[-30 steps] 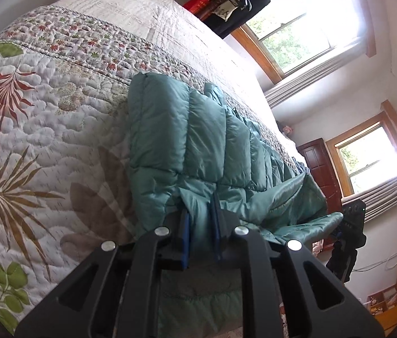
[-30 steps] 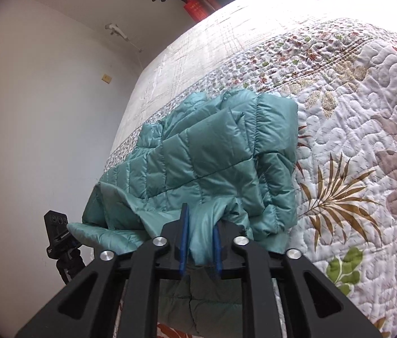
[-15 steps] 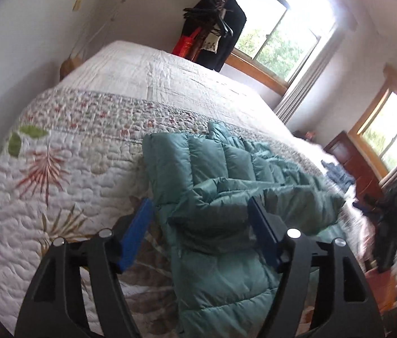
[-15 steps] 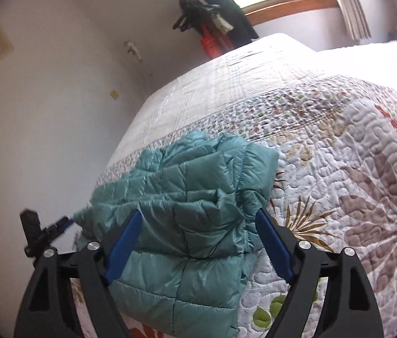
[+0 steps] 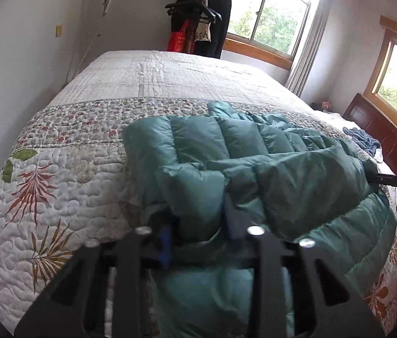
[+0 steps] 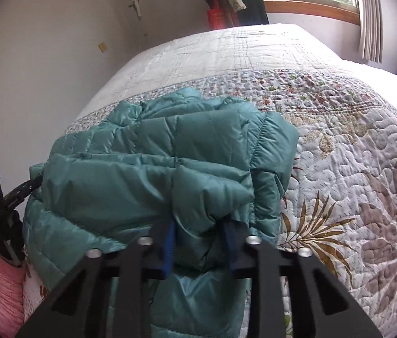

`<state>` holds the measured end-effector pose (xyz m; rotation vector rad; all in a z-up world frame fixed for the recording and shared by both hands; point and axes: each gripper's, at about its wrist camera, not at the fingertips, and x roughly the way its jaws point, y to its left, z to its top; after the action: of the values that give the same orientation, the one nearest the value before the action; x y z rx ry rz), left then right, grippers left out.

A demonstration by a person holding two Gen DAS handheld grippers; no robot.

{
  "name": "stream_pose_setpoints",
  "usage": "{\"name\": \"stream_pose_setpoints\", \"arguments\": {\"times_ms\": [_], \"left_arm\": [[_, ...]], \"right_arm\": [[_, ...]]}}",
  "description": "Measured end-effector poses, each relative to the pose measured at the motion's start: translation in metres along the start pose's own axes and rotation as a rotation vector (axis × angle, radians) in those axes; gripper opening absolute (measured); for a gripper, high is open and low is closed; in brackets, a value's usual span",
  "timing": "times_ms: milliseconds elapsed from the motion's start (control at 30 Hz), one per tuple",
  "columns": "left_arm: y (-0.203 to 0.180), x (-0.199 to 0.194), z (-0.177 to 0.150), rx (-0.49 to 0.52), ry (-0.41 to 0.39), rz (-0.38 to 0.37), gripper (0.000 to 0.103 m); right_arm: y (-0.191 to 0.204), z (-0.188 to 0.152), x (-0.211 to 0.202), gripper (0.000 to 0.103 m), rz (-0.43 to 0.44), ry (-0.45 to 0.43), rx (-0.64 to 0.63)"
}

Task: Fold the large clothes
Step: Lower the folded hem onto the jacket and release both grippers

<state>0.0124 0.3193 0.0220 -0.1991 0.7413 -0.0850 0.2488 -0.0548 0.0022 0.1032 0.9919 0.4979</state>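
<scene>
While the teal puffer jacket (image 5: 255,169) lies partly folded on the quilted bed (image 5: 57,169), left claw (image 5: 198,233) and right claw (image 6: 200,242) each pinch its near edge; further folding seemingly remains.

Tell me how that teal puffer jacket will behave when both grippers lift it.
The teal puffer jacket probably sags between the left gripper and right gripper: it already drapes in soft folds. Its puffy quilting suggests lightness. The shiny shell may slip.
</scene>
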Motion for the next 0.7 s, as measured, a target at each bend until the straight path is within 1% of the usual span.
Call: {"name": "stream_pose_setpoints", "arguments": {"times_ms": [33, 100, 133, 200, 300, 367, 433, 567, 633, 700], "left_arm": [[-0.002, -0.005, -0.002, 0.007, -0.012, 0.003, 0.014], [-0.009, -0.019, -0.004, 0.026, -0.038, 0.004, 0.010], [-0.011, -0.025, -0.005, 0.031, -0.051, -0.004, 0.009], [-0.017, -0.041, -0.003, 0.043, -0.095, -0.006, 0.008], [-0.024, -0.065, 0.006, 0.030, -0.166, -0.010, 0.006], [-0.027, -0.074, 0.015, 0.027, -0.200, -0.002, 0.006], [-0.032, -0.080, 0.033, 0.030, -0.225, 0.008, 0.006], [-0.035, -0.075, 0.079, 0.007, -0.236, 0.008, 0.006], [-0.038, -0.067, 0.109, 0.018, -0.251, 0.040, 0.006], [-0.039, -0.057, 0.132, 0.015, -0.249, 0.054, 0.006]], "right_arm": [[0.000, -0.001, -0.006, 0.017, 0.001, -0.007, 0.001], [0.002, -0.003, -0.020, 0.015, 0.011, -0.031, 0.001], [0.003, -0.005, -0.029, 0.014, 0.029, -0.040, -0.001], [0.005, -0.006, -0.044, 0.013, 0.052, -0.057, -0.003], [0.008, -0.001, -0.066, 0.013, 0.101, -0.102, 0.021], [0.011, 0.006, -0.077, 0.013, 0.104, -0.125, 0.033], [0.013, 0.018, -0.085, 0.013, 0.102, -0.144, 0.059], [0.009, 0.060, -0.092, 0.013, 0.088, -0.152, 0.132], [0.008, 0.088, -0.091, 0.013, 0.060, -0.153, 0.154], [0.010, 0.110, -0.089, 0.013, 0.021, -0.163, 0.163]]}}
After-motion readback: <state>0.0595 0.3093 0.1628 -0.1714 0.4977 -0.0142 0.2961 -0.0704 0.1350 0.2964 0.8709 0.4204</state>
